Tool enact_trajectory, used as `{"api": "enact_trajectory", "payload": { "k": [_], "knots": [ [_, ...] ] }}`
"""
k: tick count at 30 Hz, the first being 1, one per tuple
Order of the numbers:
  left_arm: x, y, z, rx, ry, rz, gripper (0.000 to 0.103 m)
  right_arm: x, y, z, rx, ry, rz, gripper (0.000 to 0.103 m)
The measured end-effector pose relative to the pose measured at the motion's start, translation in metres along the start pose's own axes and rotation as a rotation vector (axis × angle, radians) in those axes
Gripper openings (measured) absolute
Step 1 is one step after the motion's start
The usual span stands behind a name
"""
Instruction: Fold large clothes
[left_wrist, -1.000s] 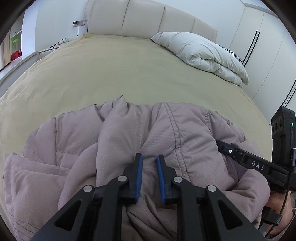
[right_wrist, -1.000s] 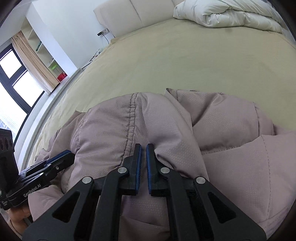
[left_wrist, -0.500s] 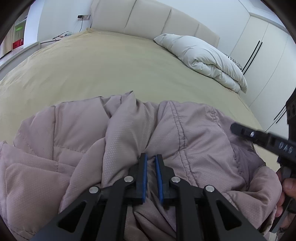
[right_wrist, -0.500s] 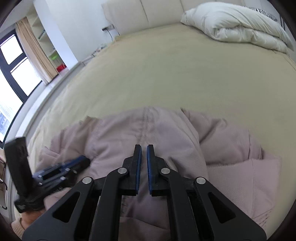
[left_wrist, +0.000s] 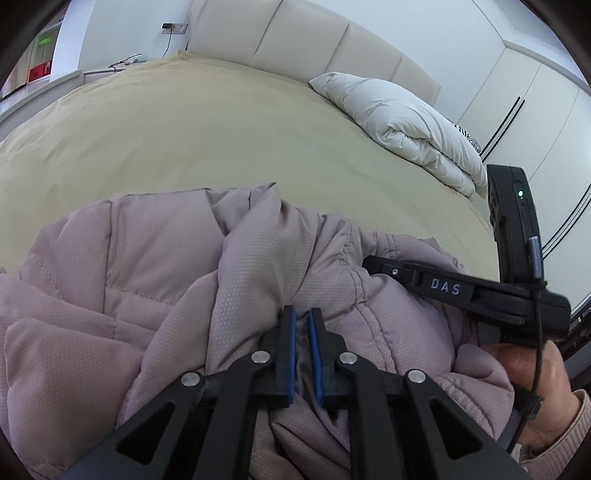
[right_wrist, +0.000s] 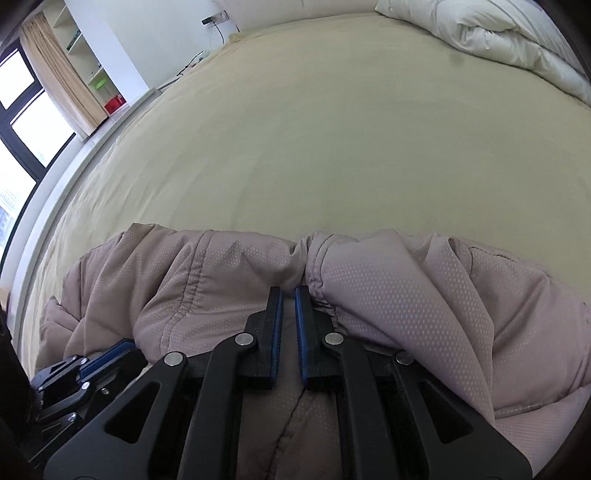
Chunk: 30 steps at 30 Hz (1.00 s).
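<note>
Left gripper (left_wrist: 302, 318) pinches jacket (left_wrist: 155, 295) fold; right gripper (right_wrist: 289, 295) pinches jacket seam; jacket bunched on bed (left_wrist: 184, 140).

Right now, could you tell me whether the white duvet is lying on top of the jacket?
No, the duvet lies far off near the headboard, with bare sheet between it and the jacket.

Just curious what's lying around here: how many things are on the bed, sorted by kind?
Jacket: 1
Duvet: 1
Gripper: 2, left and right, both clamped on the jacket
Total: 4
</note>
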<state>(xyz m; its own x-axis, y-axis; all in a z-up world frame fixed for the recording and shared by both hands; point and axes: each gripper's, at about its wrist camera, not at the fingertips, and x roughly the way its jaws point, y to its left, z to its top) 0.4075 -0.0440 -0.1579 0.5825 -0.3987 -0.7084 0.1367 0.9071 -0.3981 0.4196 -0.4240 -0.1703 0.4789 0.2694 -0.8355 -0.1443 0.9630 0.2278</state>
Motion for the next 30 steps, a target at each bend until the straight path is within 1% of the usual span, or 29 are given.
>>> {"api": "enact_trajectory", "payload": {
  "k": [1,2,3,5,6,8,10,12,13,14,17,19,20,22,23,24,25,27,28,29,30],
  "knots": [
    [-0.007,-0.002,0.005,-0.009,0.002,0.008,0.013,0.001,0.003,0.0,-0.007,-0.006,-0.009,0.007],
    [-0.016,-0.004,0.011,-0.019,-0.018,0.016,0.014,0.002,0.005,-0.001,-0.007,-0.012,-0.01,0.007],
    [-0.027,-0.004,0.018,-0.032,-0.056,0.022,0.02,0.002,0.006,-0.004,0.0,-0.019,-0.002,0.007],
    [-0.035,-0.005,0.035,-0.053,-0.074,0.012,0.022,0.0,0.001,-0.006,0.018,-0.027,0.022,0.007],
    [-0.036,-0.006,0.043,-0.053,-0.074,0.015,0.022,-0.001,0.001,-0.006,0.027,-0.033,0.034,0.007],
    [-0.03,-0.008,0.057,-0.033,-0.073,0.058,0.022,-0.001,-0.004,-0.01,0.033,-0.039,0.042,0.007],
    [-0.01,-0.007,0.064,-0.02,-0.016,0.088,0.022,-0.004,-0.01,-0.012,0.034,-0.04,0.044,0.007],
    [0.013,0.002,0.064,-0.023,0.042,0.142,0.022,-0.004,-0.011,-0.013,0.04,-0.043,0.05,0.007],
    [0.02,0.008,0.062,-0.034,0.053,0.159,0.022,-0.007,-0.019,-0.017,0.044,-0.046,0.054,0.007],
    [0.024,0.013,0.06,-0.052,0.054,0.162,0.022,-0.008,-0.02,-0.017,0.047,-0.048,0.057,0.007],
    [0.027,0.017,0.056,-0.065,0.039,0.162,0.022,-0.009,-0.024,-0.017,0.056,-0.046,0.068,0.007],
    [0.025,0.024,0.051,-0.087,0.027,0.143,0.022,-0.032,-0.046,-0.024,0.074,-0.06,0.084,0.007],
    [0.023,0.028,0.048,-0.101,0.019,0.132,0.022,-0.043,-0.052,-0.024,0.088,-0.089,0.096,0.007],
    [0.021,0.033,0.043,-0.111,0.004,0.118,0.022,-0.071,-0.067,-0.028,0.127,-0.181,0.124,0.007],
    [0.021,0.033,0.041,-0.109,0.0,0.118,0.022,-0.083,-0.071,-0.03,0.144,-0.216,0.108,0.007],
    [0.021,0.034,0.041,-0.108,-0.001,0.121,0.022,-0.089,-0.074,-0.029,0.149,-0.224,0.071,0.007],
    [0.021,0.034,0.042,-0.106,0.0,0.125,0.022,-0.087,-0.076,-0.029,0.139,-0.19,0.02,0.007],
    [0.022,0.033,0.042,-0.102,0.005,0.128,0.022,-0.072,-0.081,-0.03,0.109,-0.097,-0.01,0.007],
    [0.023,0.033,0.042,-0.102,0.009,0.13,0.022,-0.065,-0.085,-0.03,0.106,-0.079,-0.004,0.007],
    [0.024,0.033,0.042,-0.1,0.014,0.135,0.022,-0.059,-0.094,-0.03,0.127,-0.067,0.019,0.001],
    [0.027,0.03,0.044,-0.095,0.021,0.142,0.022,-0.052,-0.105,-0.029,0.177,-0.046,0.042,0.0]
  ]
}}
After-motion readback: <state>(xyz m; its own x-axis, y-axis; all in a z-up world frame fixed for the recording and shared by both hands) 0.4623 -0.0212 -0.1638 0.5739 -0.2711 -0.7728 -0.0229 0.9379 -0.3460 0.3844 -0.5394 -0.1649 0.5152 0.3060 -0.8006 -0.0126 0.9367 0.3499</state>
